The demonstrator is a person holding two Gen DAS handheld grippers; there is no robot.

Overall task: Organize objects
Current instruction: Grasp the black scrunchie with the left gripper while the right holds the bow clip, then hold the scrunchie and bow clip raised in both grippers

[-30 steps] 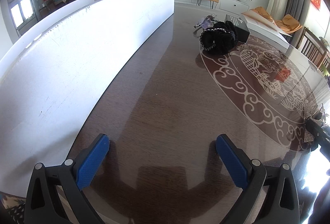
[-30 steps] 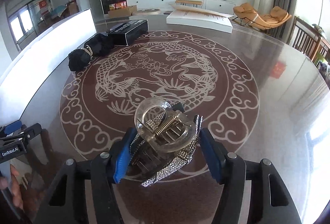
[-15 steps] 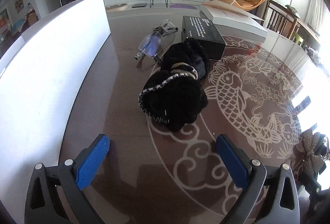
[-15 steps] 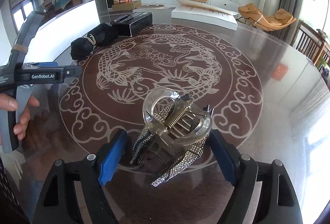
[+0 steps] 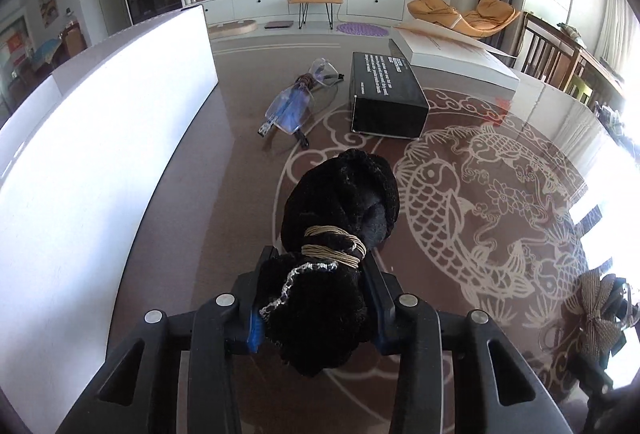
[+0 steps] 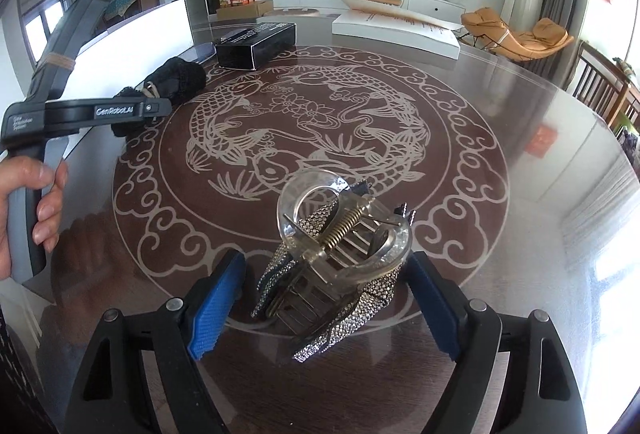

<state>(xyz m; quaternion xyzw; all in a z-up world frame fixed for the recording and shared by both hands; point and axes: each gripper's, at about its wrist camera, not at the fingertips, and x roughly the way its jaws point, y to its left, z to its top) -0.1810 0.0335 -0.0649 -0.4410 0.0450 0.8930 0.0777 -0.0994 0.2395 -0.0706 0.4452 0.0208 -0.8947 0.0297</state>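
My left gripper [image 5: 316,294] is shut on the near end of a black fluffy scrunchie bundle [image 5: 340,202] tied with tan cord, lying on the round table. The bundle also shows in the right wrist view [image 6: 176,78], with the left gripper [image 6: 154,109] at its end. My right gripper [image 6: 324,298] is open. A clear hair claw clip with rhinestone bows [image 6: 344,254] lies on the table between its blue pads [image 6: 216,298], touching neither. The clip also shows in the left wrist view [image 5: 598,310] at the far right.
Beyond the bundle lie clear glasses with blue lenses [image 5: 296,102] and a black box [image 5: 384,94]. A white flat box [image 5: 460,54] sits at the table's far side. A tall white panel [image 5: 100,138] borders the left edge. The brown table [image 6: 500,138] has a fish pattern.
My left gripper moved forward onto the black bundle and closed on its near end. My right gripper opened wider around the claw clip, which stays on the table.
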